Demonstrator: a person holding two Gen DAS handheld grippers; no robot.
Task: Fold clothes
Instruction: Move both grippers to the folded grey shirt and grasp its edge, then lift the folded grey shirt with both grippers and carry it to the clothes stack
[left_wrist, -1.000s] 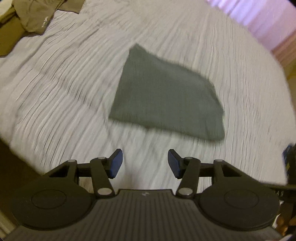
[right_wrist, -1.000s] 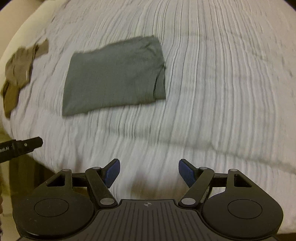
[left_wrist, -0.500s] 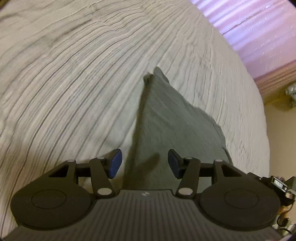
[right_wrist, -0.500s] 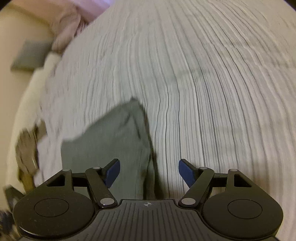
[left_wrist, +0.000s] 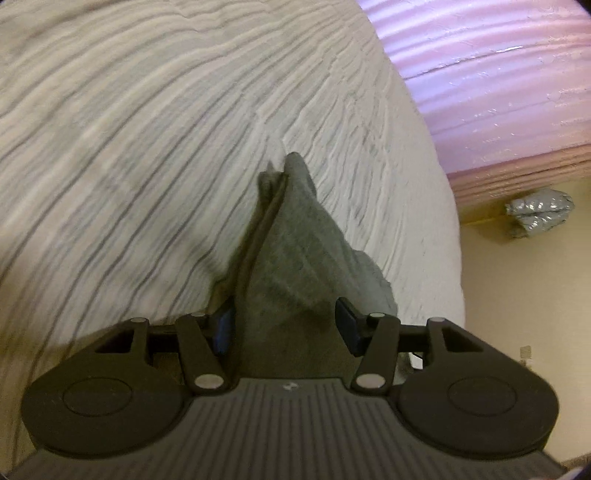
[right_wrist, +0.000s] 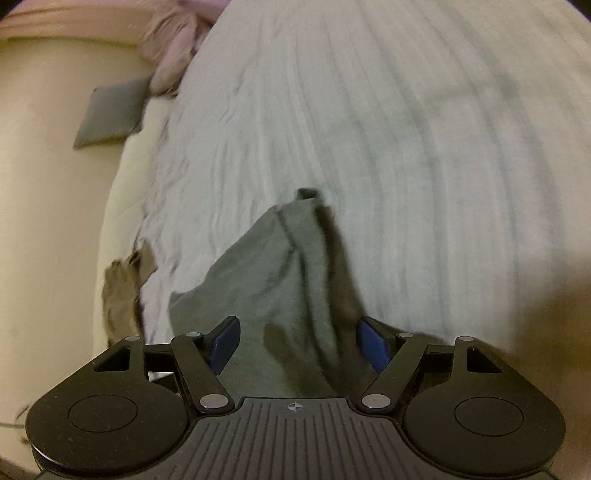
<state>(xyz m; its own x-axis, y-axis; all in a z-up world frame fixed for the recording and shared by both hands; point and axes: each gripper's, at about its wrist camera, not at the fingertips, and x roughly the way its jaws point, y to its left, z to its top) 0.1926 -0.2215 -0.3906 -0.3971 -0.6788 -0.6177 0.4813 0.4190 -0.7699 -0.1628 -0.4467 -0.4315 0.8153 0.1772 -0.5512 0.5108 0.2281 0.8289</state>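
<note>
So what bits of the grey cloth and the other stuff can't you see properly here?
- Grey cloth, left wrist view: its near edge is hidden under the left gripper.
- Grey cloth, right wrist view: the near part is hidden behind the right gripper; folds blurred.
- Brown garment, right wrist view: blurred, kind unclear.
- Silver bag, left wrist view: too small to identify.

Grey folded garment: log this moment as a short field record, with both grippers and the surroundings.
garment: grey folded garment, lying on the bed, edge layers visible
surface: striped white bedcover
left gripper: open, jaws astride the garment's near end, not pressing
right gripper: open, garment's near end between the jaws
other clothes: brown garment at the bed edge
fold state: folded, not yet gripped
</note>
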